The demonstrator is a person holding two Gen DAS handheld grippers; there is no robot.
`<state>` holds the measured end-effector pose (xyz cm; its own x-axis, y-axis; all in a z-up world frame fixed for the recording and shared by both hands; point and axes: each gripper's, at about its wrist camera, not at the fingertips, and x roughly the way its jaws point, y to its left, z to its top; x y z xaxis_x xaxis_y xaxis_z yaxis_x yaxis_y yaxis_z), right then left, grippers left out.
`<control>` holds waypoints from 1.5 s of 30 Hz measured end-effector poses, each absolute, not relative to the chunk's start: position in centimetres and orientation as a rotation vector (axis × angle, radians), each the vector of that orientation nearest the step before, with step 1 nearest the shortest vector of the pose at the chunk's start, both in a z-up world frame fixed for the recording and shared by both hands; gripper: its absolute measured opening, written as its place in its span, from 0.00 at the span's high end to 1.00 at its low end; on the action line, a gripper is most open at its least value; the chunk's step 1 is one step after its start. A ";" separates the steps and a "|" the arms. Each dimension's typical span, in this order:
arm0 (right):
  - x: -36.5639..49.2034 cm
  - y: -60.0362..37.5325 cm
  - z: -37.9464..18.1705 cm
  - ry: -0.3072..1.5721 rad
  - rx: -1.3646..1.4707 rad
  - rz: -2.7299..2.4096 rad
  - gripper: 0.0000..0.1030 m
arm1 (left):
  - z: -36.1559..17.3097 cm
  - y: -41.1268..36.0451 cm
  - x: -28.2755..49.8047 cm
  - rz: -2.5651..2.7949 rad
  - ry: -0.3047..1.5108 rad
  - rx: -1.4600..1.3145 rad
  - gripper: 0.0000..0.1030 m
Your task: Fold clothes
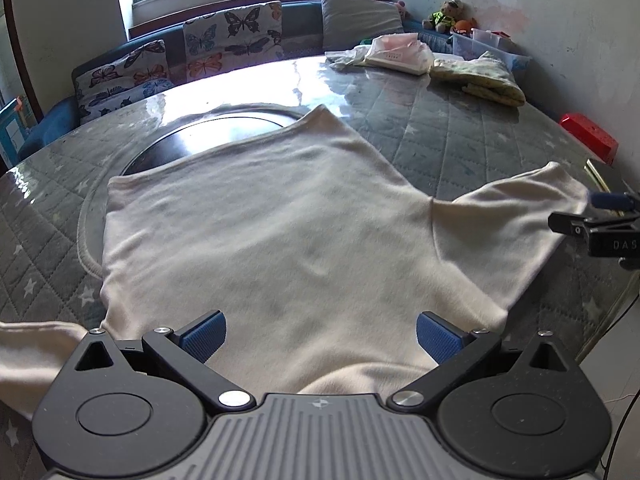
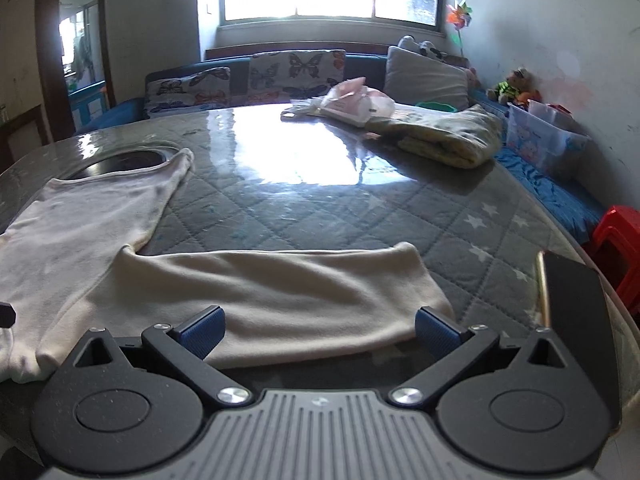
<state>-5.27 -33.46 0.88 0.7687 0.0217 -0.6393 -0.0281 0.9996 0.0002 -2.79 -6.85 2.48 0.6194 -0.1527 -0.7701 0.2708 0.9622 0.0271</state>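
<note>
On the glossy quilted grey worktop (image 1: 460,136), a cream long-sleeved knit top (image 1: 280,220) lies flat, both left tongs (image 1: 320,338) and right tongs (image 2: 318,330) spread empty over it, where a shallow pinch could drag the smoothed sleeve (image 2: 280,292) askew.

A quilted table (image 1: 460,140) bears a cream shirt (image 1: 280,220) and folded clothes (image 1: 476,76).

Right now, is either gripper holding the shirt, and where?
Neither. The left gripper is open over the white shirt near its collar; the right gripper is open at the sleeve.
</note>
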 end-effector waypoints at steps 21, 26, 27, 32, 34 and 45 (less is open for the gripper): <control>-3.8 -37.7 0.2 0.700 0.087 -0.049 0.39 | 1.7 -10.1 -1.1 -0.302 0.873 0.187 0.00; -3.7 -38.3 0.5 0.690 0.144 -0.026 0.82 | 1.3 -10.8 -1.1 -0.313 0.878 0.203 0.00; -3.8 -38.5 0.7 0.684 0.163 -0.022 0.86 | 1.3 -10.9 -1.1 -0.316 0.877 0.208 0.00; -4.2 -38.6 2.2 0.625 0.211 0.009 0.90 | 1.0 -11.2 -1.1 -0.318 0.884 0.217 0.00; -4.5 -38.4 3.2 0.595 0.221 0.027 0.90 | 0.9 -11.3 -1.1 -0.321 0.884 0.221 0.00; -4.7 -35.5 7.6 0.500 0.208 0.146 0.90 | 0.5 -11.7 -0.7 -0.315 0.904 0.214 0.00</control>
